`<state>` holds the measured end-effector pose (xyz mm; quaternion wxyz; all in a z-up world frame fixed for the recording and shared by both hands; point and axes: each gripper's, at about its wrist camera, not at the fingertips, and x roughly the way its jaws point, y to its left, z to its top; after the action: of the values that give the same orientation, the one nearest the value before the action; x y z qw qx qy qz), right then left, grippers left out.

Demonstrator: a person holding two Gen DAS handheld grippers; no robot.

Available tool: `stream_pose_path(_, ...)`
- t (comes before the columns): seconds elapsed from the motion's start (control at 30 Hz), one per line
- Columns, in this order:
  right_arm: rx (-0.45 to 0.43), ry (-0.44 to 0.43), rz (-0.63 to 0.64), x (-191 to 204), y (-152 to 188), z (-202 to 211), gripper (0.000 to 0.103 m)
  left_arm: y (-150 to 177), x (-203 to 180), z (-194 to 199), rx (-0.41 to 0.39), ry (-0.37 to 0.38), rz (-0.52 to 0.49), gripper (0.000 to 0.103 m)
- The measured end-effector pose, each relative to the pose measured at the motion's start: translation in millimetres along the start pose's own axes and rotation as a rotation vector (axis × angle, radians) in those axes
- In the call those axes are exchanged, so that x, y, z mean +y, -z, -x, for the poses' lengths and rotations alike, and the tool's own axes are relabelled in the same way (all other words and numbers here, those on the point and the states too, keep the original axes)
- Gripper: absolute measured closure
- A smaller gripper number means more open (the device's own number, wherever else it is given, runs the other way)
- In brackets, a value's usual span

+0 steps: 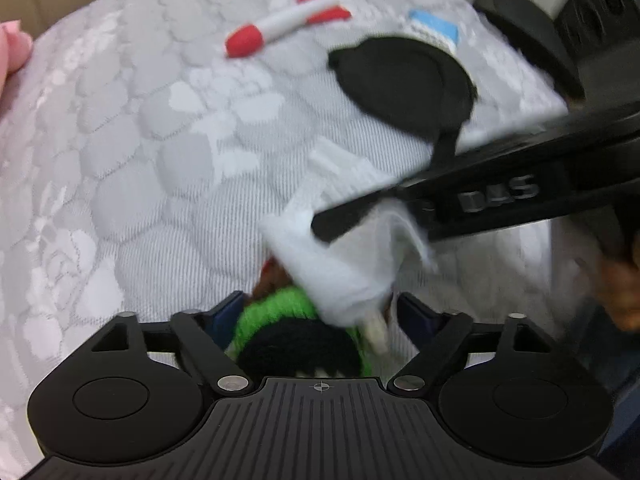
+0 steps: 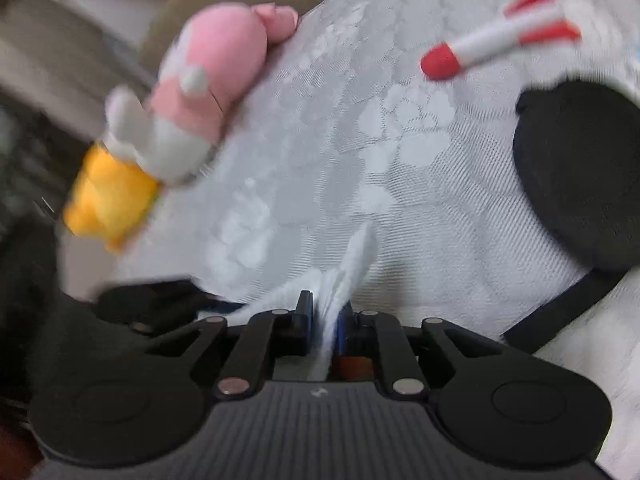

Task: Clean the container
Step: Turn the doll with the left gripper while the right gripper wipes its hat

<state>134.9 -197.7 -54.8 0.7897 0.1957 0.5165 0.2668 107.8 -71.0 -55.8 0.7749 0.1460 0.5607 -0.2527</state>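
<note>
In the left wrist view my left gripper (image 1: 320,312) holds a green and black knitted container (image 1: 296,336) between its spread fingers. My right gripper reaches in from the right, shut on a white wipe (image 1: 340,256) that presses against the container's top. In the right wrist view my right gripper (image 2: 324,312) is shut on the same white wipe (image 2: 348,264), which sticks up between its blue pads. The container is out of sight in that view. Both views are blurred by motion.
A grey quilted cloth (image 1: 140,160) covers the surface. On it lie a red and white toy rocket (image 1: 280,20), a black round lid with a strap (image 1: 404,80) and a blue and white packet (image 1: 434,28). A pink, white and yellow plush toy (image 2: 172,120) lies at the left edge.
</note>
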Motion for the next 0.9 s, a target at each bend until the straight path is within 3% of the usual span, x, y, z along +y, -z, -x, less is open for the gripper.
stream_pose_path(0.27, -0.01, 0.107, 0.088, 5.1, 3.9, 2.5, 0.086, 9.3, -7.7, 1.6, 0.077, -0.002, -0.133, 0.01)
stream_pose_path(0.33, -0.006, 0.056, 0.025, -2.1, 1.8, 4.5, 0.087, 9.8, -9.3, 4.9, 0.091, -0.032, -0.166, 0.01)
stream_pose_path(0.4, 0.021, -0.073, -0.07, -10.8, -0.1, 5.9, 0.087, 7.5, -6.8, 10.4, 0.081, -0.056, -0.168, 0.01)
stream_pose_path(0.53, 0.016, -0.089, -0.03, -3.1, 1.0, 8.2, 0.087, 1.9, 0.3, 10.8, 0.076, -0.064, -0.13, 0.01)
stream_pose_path(0.63, 0.015, -0.094, 0.0, 2.2, 2.0, 9.3, 0.087, 5.9, -3.7, -9.0, 0.146, -0.037, -0.13, 0.01)
stream_pose_path(0.7, 0.033, -0.068, 0.004, 0.7, 3.3, 5.5, 0.087, 10.7, -7.0, -24.8, 0.204, -0.01, -0.134, 0.009)
stream_pose_path(0.8, 0.048, 0.009, 0.043, 1.4, 3.7, 1.3, 0.087, 15.5, -13.5, -39.4, 0.256, -0.033, -0.16, 0.01)
stream_pose_path(0.9, 0.047, 0.099, 0.099, 3.5, 4.2, -1.6, 0.087, 16.1, -21.8, -42.1, 0.24, -0.053, -0.207, 0.009)
